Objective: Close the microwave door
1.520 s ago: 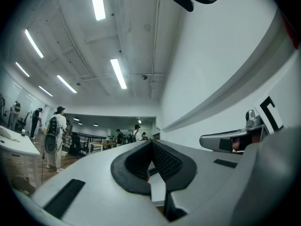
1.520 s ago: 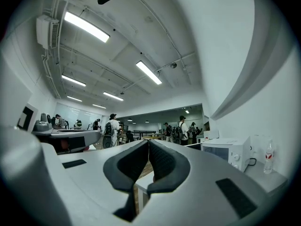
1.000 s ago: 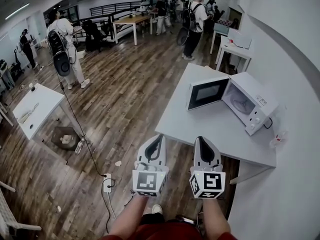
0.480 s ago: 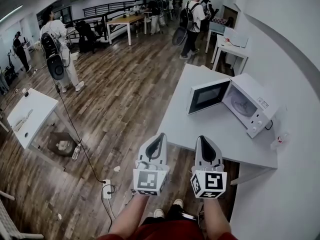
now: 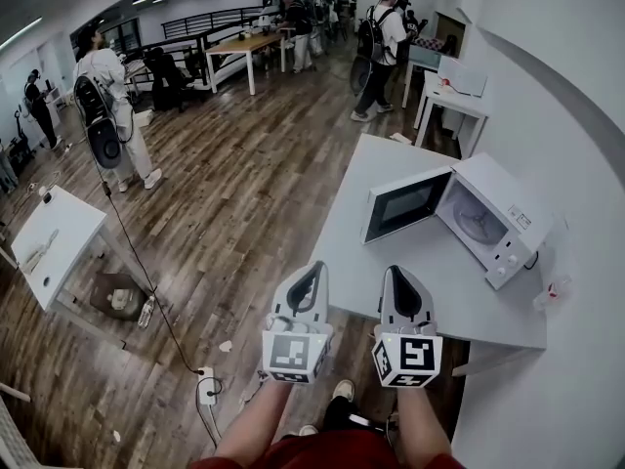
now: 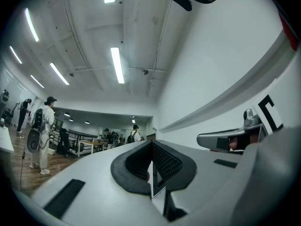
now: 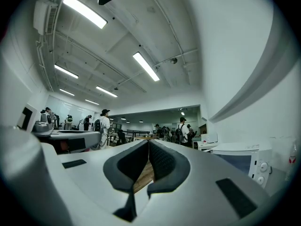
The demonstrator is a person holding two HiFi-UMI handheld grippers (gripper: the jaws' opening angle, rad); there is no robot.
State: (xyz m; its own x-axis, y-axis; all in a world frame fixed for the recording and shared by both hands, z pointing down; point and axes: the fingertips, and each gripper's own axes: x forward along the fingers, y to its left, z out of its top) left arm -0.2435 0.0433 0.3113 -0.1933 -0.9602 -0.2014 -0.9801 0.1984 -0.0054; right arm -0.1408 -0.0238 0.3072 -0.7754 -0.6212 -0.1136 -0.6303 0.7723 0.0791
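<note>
In the head view, we hold both claws side by side over the near edge of the grey table. The left gripper and the right gripper each point toward the far side. The microwave sits on the right of that table, against the white wall. Its door is swung wide open to the left, well apart from both claws. To the left lie the wooden floor and a small white table, with people standing at the far end of the room.

In the left gripper view, the left gripper has its jaws pressed together at the tips and nothing is caught between them. The right gripper shows just to the right. A person with a backpack stands far off on the left.

In the right gripper view, the right gripper likewise has its tips meeting and grips nothing. Only a sliver of floor shows in the gap below the tips. The microwave stands ahead on the right, its open door facing us. The left gripper sits on the left.
</note>
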